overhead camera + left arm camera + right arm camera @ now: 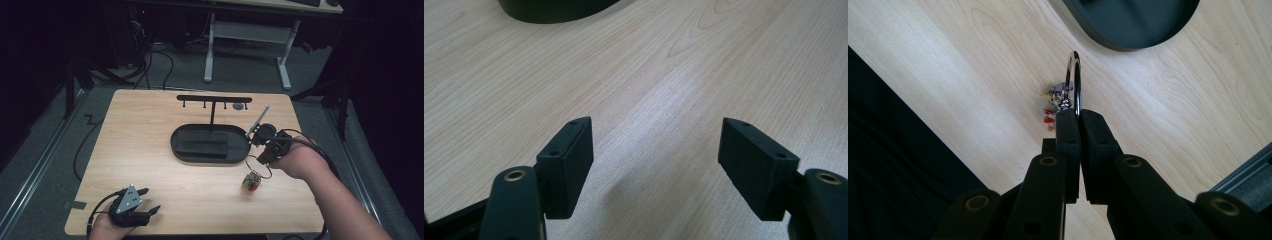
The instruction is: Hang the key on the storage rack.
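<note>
High view: wooden table (pixel 165 190), dark room

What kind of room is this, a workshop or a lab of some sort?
Probably a lab or test room set up for recording. A person works at a small wooden table with a hand-held tool in each hand, cables trail over the grey floor, and a desk frame stands behind in the dark.

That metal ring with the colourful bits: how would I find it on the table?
Start at the black oval tray mid-table and look to its right. There the right tongs pinch a thin silver ring, with a small colourful charm dangling below, the only shiny, bright thing on the pale wood.
</note>
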`<move>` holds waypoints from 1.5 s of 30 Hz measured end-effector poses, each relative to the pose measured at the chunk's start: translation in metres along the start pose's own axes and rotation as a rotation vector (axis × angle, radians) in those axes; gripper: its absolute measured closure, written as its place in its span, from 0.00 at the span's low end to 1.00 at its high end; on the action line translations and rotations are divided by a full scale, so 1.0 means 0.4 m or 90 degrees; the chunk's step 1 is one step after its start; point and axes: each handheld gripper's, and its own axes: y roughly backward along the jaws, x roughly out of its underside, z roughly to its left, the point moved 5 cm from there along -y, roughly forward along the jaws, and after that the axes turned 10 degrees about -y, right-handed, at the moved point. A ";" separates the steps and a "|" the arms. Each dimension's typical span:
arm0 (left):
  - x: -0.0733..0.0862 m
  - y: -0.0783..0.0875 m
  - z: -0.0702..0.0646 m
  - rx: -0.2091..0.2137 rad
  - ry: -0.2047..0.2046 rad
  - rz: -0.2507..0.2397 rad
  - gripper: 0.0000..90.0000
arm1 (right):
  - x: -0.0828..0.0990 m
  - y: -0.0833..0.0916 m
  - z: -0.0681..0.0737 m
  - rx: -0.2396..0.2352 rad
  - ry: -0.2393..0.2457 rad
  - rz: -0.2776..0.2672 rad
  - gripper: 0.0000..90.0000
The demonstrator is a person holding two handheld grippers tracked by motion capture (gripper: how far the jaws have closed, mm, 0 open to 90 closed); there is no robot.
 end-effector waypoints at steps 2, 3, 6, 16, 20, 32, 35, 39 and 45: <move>-0.001 -0.002 0.000 0.000 -0.001 -0.001 0.34 | -0.004 0.014 -0.001 -0.004 -0.004 -0.006 0.98; -0.001 -0.003 -0.001 0.001 -0.001 0.000 0.34 | -0.006 0.021 -0.002 -0.004 -0.005 -0.009 0.98; -0.003 -0.005 -0.003 0.002 -0.002 -0.002 0.34 | -0.011 0.034 -0.009 -0.007 -0.014 -0.017 0.98; -0.001 -0.006 -0.005 0.004 -0.002 0.003 0.34 | -0.017 0.051 -0.035 0.001 -0.034 -0.019 0.98; 0.000 -0.006 -0.006 0.004 -0.001 0.003 0.34 | -0.026 0.062 -0.050 0.006 -0.044 -0.025 0.98; 0.004 -0.002 -0.001 0.002 0.003 0.001 0.34 | -0.086 0.082 -0.094 0.022 -0.072 -0.046 0.98; 0.005 -0.001 0.000 0.001 0.005 0.001 0.34 | -0.112 0.084 -0.107 0.031 -0.072 -0.047 0.98; 0.007 0.000 0.001 0.000 0.007 0.001 0.34 | -0.130 0.087 -0.115 0.031 -0.079 -0.052 0.98; 0.011 0.000 0.003 0.001 0.009 0.004 0.34 | -0.169 0.086 -0.138 0.022 -0.093 -0.065 0.98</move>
